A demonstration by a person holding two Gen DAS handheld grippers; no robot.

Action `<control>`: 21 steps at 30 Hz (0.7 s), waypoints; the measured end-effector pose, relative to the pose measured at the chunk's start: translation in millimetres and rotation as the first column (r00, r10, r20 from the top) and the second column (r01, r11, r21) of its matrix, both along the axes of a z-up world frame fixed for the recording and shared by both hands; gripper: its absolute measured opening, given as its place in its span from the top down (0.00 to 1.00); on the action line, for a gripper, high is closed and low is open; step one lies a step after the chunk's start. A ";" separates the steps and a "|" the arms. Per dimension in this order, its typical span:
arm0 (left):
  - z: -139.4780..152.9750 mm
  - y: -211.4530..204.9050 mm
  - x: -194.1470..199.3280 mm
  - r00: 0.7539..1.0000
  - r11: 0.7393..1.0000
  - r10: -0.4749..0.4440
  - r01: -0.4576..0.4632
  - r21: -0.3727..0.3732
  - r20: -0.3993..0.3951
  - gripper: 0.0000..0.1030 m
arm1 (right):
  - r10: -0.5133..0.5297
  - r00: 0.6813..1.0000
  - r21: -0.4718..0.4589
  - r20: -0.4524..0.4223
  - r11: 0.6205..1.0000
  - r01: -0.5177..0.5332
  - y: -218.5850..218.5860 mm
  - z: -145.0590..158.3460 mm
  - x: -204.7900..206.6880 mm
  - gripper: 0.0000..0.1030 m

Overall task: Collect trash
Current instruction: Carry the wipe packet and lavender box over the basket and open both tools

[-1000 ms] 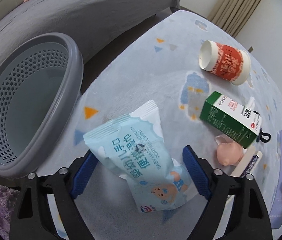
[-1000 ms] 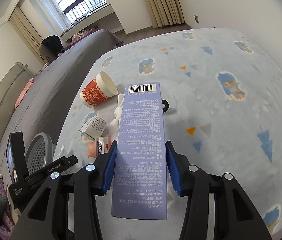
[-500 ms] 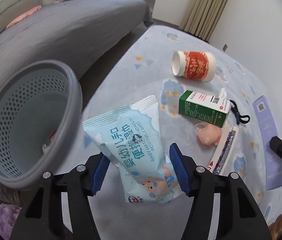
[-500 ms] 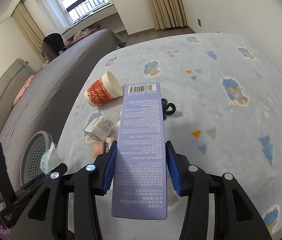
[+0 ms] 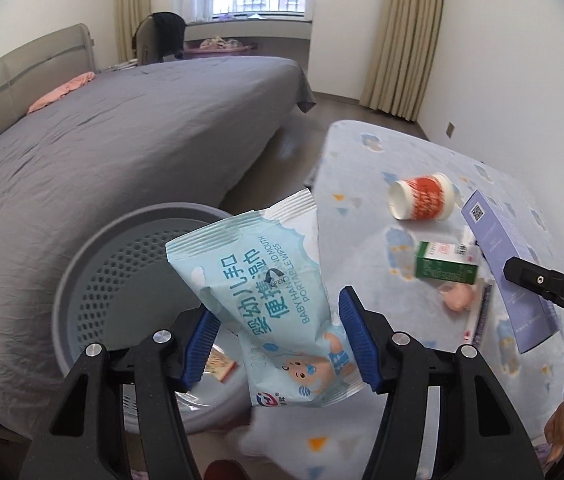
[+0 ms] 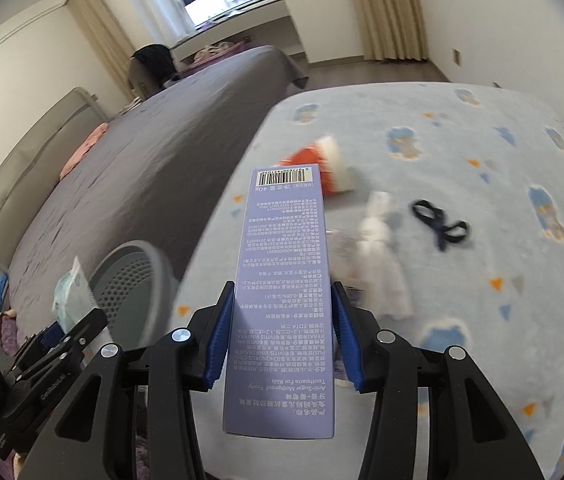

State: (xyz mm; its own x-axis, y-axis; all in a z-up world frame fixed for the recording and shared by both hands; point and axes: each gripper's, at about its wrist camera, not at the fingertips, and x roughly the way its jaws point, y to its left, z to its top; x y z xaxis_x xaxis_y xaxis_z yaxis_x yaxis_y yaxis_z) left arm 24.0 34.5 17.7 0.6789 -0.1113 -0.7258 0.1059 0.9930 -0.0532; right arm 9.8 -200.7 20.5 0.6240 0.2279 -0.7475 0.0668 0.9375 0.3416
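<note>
My left gripper [image 5: 279,340] is shut on a light blue baby wipes packet [image 5: 269,280] and holds it in the air beside the rim of the grey perforated basket [image 5: 93,264]. My right gripper [image 6: 282,340] is shut on a long purple toothpaste box [image 6: 282,280], lifted above the blue play mat [image 6: 482,200]; the box also shows in the left wrist view [image 5: 502,256]. The basket [image 6: 129,280] stands on the floor between mat and bed.
On the mat lie a red paper cup [image 5: 422,196], a green medicine box [image 5: 446,266], a pink toy [image 5: 458,298], a white tissue [image 6: 382,264] and a black hair tie [image 6: 440,226]. A small packet [image 5: 221,364] lies in the basket. A grey bed [image 5: 101,148] is at left.
My left gripper has risen and swung left with the wipes packet, from over the mat to beside the basket. My right gripper has lifted the toothpaste box and moved left toward the basket.
</note>
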 end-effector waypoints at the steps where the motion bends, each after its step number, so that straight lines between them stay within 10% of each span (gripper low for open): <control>1: 1.0 10.4 1.2 1.000 1.000 0.014 -0.014 0.003 0.004 0.44 | 0.023 1.000 0.005 0.000 1.000 -0.023 9.1 1.8 3.5 0.56; 21: -28.2 114.0 31.4 0.982 0.983 0.183 -0.181 0.043 -0.046 0.43 | 0.416 0.909 0.059 -0.022 0.908 -0.414 170.7 -17.5 79.9 0.56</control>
State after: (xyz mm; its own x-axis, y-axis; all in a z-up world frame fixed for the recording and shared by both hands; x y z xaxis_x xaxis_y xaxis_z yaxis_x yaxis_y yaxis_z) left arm 55.5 148.4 -10.5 0.6486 0.0392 -0.7601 -0.0784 0.9968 -0.0155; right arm 89.7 -30.0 3.0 0.4396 0.4999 -0.7463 -0.3118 0.8641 0.3952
